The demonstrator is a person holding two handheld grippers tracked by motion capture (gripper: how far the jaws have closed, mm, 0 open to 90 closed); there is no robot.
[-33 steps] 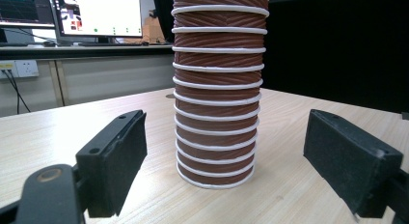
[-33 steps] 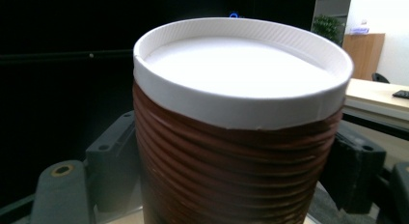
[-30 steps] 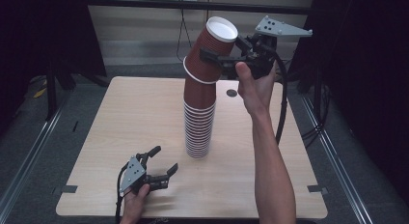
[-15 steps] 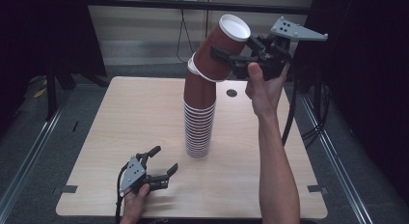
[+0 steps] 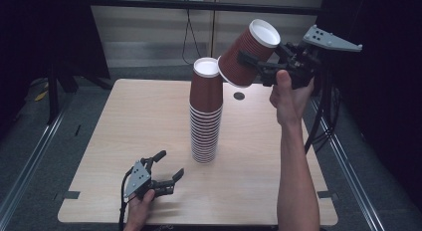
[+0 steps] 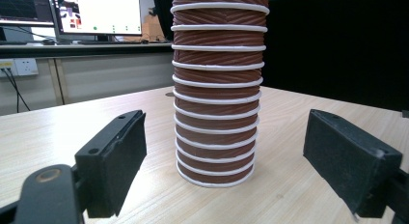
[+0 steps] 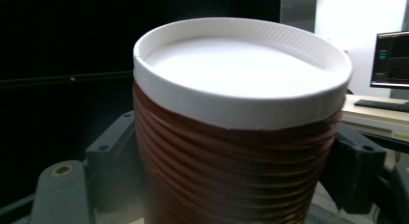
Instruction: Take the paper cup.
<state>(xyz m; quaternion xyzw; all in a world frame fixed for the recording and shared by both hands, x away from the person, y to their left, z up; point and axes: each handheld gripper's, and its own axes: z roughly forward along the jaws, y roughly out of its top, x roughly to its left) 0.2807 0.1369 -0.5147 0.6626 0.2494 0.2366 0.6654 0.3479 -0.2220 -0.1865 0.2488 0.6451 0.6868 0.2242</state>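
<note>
One cup [image 5: 247,52] is in work, and it is in the air: the right tongs [image 5: 251,66] clamp it across its ribbed brown wall, one pad on each side, as the right gripper view confirms. We hold it upside down and tilted, with the white base pointing up and away and the open mouth facing down towards the stack [image 5: 205,116]. The side grip leaves the mouth free, so the cup can slide over or off the column without the pads fouling the next rim. Its lower rim is just beside the top of the stack; we cannot tell whether the two touch.

The stack stands upright near the middle of the tabletop [image 5: 124,126], all cups inverted and nested with only their white rims showing. Nothing braces this tall, narrow column, so we judge that any sideways drag from the held cup can tip it.

The left tongs [image 5: 170,164] rest low on the tabletop at the near edge, jaws spread wide and holding nothing. In the left gripper view they point at the foot of the stack, well apart from it. We read this as a standby position from which the base can be steadied if needed.
</note>
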